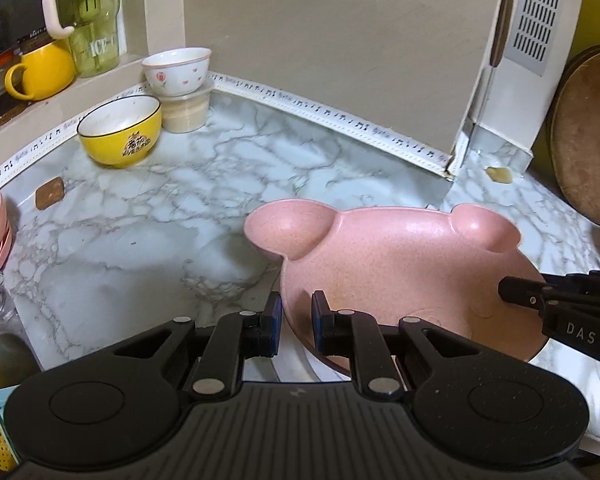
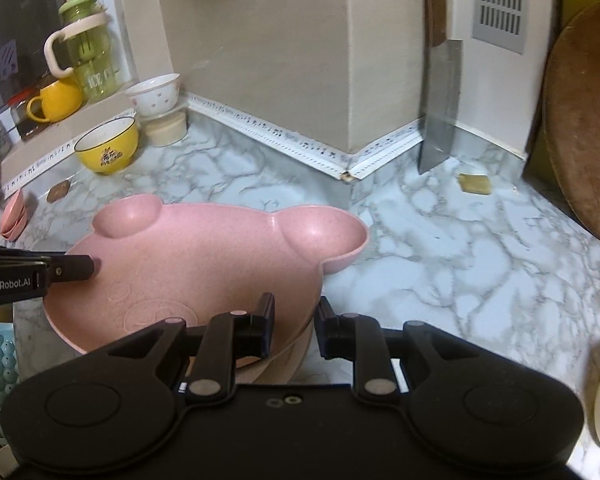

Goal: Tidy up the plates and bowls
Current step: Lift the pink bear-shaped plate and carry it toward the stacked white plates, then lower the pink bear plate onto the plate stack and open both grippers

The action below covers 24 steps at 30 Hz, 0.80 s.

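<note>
Two handheld black grippers are sharing the load of a speckled pink plastic plate shaped like a bear's head with two round ear cups (image 1: pixel 400 264) above a grey-veined marble countertop (image 1: pixel 160 208). The left gripper (image 1: pixel 296 314) is pinching the plate's left rim between its blue-padded fingers (image 1: pixel 274 312), while the right gripper (image 2: pixel 296 322) is straddling the opposite rim with a visible gap beside its outer finger (image 2: pixel 326 320), so whether it is truly clamping is hard to judge. The plate is riding tilted, its eared far edge higher than the near edge, and a second pale dish appears to be sitting just beneath it in the right wrist view, though that is partly hidden. The chief danger is looking like a slip: smooth plastic held only at thin edges could pivot or slide out if one hand is pulling faster than the other or if the looser grip is letting go first. A twist between the hands could also flip the plate toward the countertop. Well apart at the back, a yellow ceramic bowl with a dark rim (image 1: pixel 120 132) and a white floral bowl stacked on a lidded tub (image 1: pixel 178 70) are standing by the wall, and a steel cleaver (image 2: pixel 440 108) is leaning upright against the corner, a hazard for any wide swing to the right.
</note>
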Each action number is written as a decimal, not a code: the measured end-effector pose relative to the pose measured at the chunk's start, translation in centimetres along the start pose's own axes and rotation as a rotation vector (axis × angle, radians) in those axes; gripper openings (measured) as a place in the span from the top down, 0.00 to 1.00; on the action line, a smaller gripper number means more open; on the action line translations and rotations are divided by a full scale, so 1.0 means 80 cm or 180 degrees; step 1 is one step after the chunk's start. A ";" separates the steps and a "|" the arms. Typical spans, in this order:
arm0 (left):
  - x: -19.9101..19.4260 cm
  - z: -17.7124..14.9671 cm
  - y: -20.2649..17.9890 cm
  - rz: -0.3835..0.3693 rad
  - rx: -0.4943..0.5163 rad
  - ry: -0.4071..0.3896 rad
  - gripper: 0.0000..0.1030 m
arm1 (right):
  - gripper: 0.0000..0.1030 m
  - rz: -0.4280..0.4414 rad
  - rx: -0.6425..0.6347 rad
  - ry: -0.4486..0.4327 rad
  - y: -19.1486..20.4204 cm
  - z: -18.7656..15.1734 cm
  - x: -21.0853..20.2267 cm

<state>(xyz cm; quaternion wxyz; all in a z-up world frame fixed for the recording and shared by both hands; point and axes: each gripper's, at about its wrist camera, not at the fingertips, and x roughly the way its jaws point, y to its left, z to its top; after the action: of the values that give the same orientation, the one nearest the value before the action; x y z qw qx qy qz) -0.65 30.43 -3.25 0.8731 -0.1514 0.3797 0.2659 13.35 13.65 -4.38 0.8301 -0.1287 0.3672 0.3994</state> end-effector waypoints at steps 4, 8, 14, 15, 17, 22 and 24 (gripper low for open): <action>0.009 0.000 0.005 0.0034 -0.0026 0.0015 0.86 | 0.78 0.0006 -0.0052 0.0016 0.004 0.003 0.011; 0.014 0.001 0.008 0.0048 -0.0024 0.0025 0.86 | 0.78 0.0023 -0.0058 0.0031 0.005 0.004 0.020; 0.020 0.004 0.010 0.0054 -0.0043 0.0056 0.86 | 0.78 0.0004 -0.0108 0.0054 0.009 0.003 0.029; 0.022 0.004 0.011 0.0050 -0.0045 0.0066 0.86 | 0.78 0.0004 -0.0111 0.0058 0.009 0.003 0.030; 0.024 0.004 0.012 0.0048 -0.0059 0.0085 0.86 | 0.78 0.0003 -0.0105 0.0070 0.008 0.003 0.033; 0.030 0.000 0.015 0.0041 -0.0100 0.0134 0.86 | 0.78 -0.0006 -0.0129 0.0098 0.011 0.002 0.039; 0.032 -0.002 0.015 0.0045 -0.0100 0.0150 0.86 | 0.78 0.0001 -0.0131 0.0113 0.011 0.001 0.041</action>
<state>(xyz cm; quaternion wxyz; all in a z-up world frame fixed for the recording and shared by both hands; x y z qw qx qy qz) 0.03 32.24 -5.32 0.8595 -0.1686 0.3969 0.2743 14.12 16.12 -6.58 0.8206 -0.1527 0.3736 0.4047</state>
